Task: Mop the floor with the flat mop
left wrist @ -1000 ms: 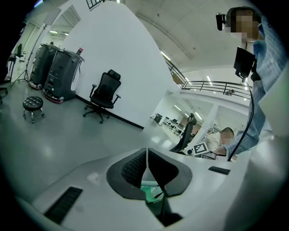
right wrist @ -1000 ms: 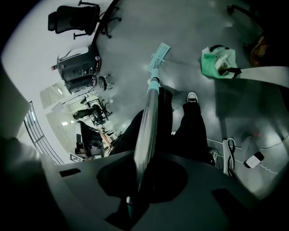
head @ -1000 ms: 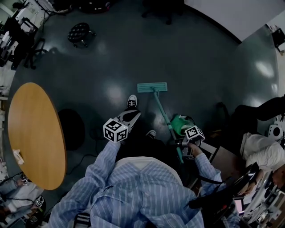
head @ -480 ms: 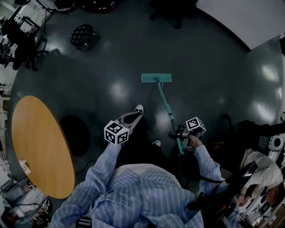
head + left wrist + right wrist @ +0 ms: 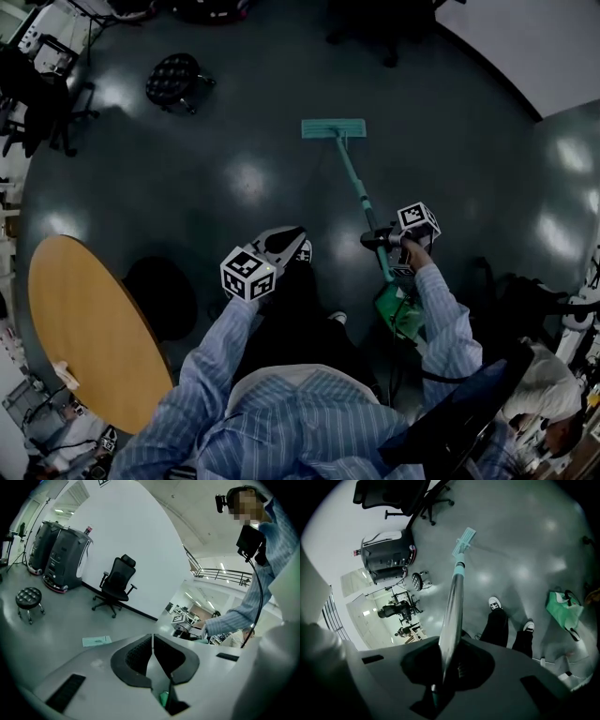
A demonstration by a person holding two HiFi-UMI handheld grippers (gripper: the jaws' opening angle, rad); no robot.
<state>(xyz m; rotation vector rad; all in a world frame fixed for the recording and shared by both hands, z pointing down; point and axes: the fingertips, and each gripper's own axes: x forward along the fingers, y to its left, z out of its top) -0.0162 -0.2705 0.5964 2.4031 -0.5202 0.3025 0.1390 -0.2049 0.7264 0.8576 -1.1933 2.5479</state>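
The flat mop's teal head [image 5: 334, 128] lies flat on the dark floor ahead of me, and its pole [image 5: 361, 202] slants back to my right gripper [image 5: 373, 242]. That gripper is shut on the pole, which runs out between the jaws in the right gripper view [image 5: 453, 597] to the mop head [image 5: 463, 541]. My left gripper [image 5: 298, 236] hangs over my left shoe, apart from the mop. It is shut on nothing, its jaws pressed together [image 5: 152, 638]. The mop head [image 5: 97, 641] also shows on the floor in the left gripper view.
A green bag [image 5: 403, 311] lies on the floor just behind my right hand. A round wooden table [image 5: 89, 328] stands at the left, a black stool [image 5: 173, 77] at the far left. An office chair [image 5: 115, 585] stands by the white wall [image 5: 534, 47].
The mop head has slid forward over the floor, away from me. I have stepped forward, so the green bag has gone from beside the pole to behind my right hand.
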